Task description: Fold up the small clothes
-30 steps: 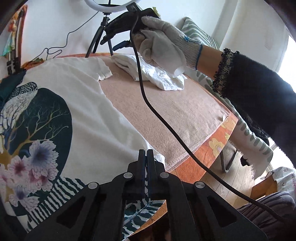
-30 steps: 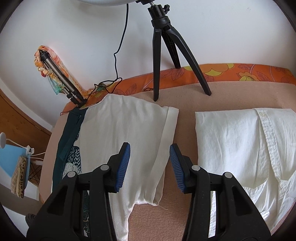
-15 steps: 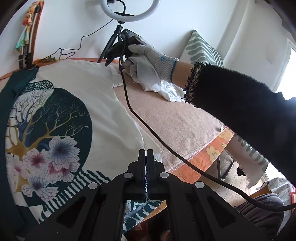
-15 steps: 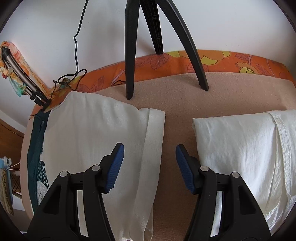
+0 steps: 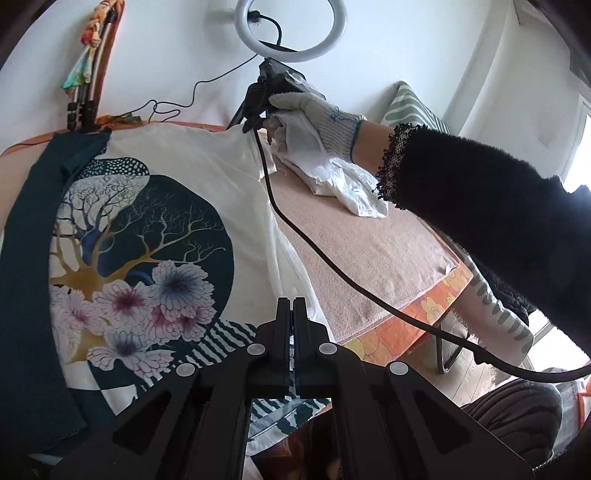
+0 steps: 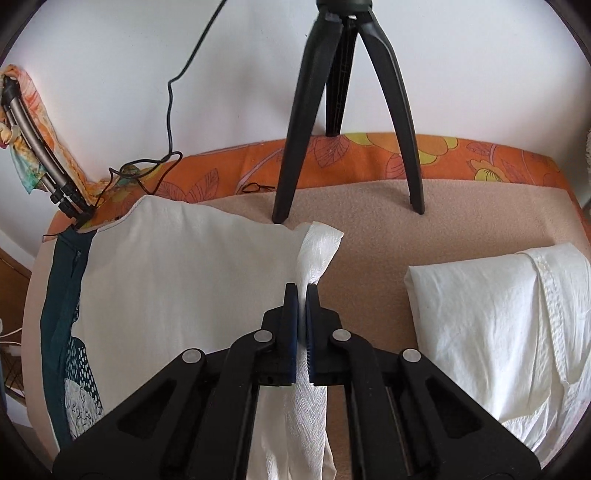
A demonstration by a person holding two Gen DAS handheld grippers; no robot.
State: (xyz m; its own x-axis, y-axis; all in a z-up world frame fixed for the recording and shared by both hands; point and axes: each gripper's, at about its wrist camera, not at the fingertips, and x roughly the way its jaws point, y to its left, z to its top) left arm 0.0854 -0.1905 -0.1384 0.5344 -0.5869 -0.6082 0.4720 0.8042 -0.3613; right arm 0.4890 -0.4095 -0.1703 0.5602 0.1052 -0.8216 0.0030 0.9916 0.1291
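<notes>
A white T-shirt (image 5: pixel 207 173) with a dark tree-and-flower print lies flat on the beige blanket (image 5: pixel 362 251). My left gripper (image 5: pixel 293 306) is shut on the shirt's hem at the near edge. My right gripper (image 6: pixel 302 295) is shut on the shirt's sleeve (image 6: pixel 317 243), which bunches between the blue pads. In the left wrist view the right gripper (image 5: pixel 258 122), held by a gloved hand, sits at the shirt's far sleeve. The shirt body (image 6: pixel 177 280) spreads to the left in the right wrist view.
A folded white garment (image 6: pixel 498 332) lies on the blanket to the right; it also shows in the left wrist view (image 5: pixel 347 181). A black tripod (image 6: pixel 343 110) with a ring light (image 5: pixel 291 29) stands at the far edge. A cable (image 5: pixel 332 266) crosses the blanket.
My right gripper moved forward over the sleeve and shut on it; it was open before. My left gripper stayed shut on the hem while its view tilted toward the shirt.
</notes>
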